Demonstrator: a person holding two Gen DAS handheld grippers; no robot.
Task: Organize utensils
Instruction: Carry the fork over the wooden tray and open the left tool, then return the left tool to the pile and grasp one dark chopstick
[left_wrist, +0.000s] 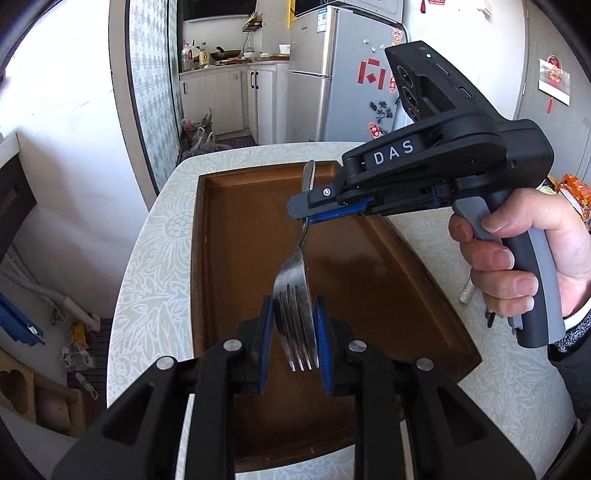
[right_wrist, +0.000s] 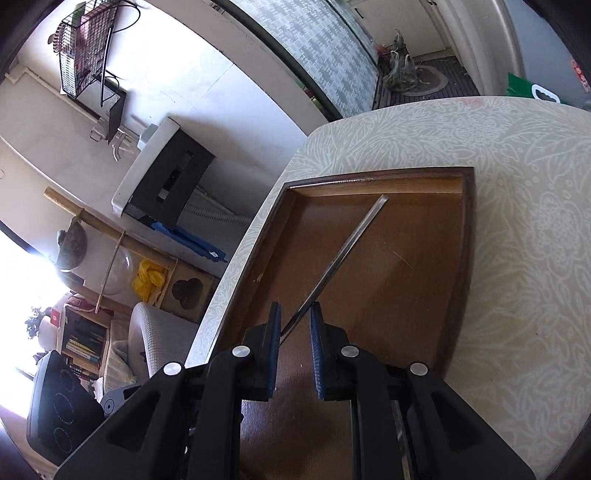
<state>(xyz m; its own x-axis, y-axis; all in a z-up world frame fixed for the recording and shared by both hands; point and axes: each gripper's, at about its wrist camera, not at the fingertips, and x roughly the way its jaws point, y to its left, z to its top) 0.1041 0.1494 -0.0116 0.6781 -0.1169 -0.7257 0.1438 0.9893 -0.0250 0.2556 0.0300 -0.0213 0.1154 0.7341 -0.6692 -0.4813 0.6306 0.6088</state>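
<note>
Where tines (left_wrist: 295, 332) show (left view only).

Fork (left_wrist: 294, 286): polished metal, glossy, with streaky reflections on the tines.
Tray (left_wrist: 221, 258): brown wood; floor smooth with a dull sheen, rim darker.
Tablecloth (left_wrist: 147, 266): pale, matt, printed with a leaf pattern.
Left gripper (left_wrist: 294, 332): matt black plastic body, blue ribbed pads, bright metal pivot pins.
Right gripper (left_wrist: 301, 210): matt black plastic with a grey handle.
Fridge (left_wrist: 332, 74): brushed silver finish, slightly glossy.
</note>
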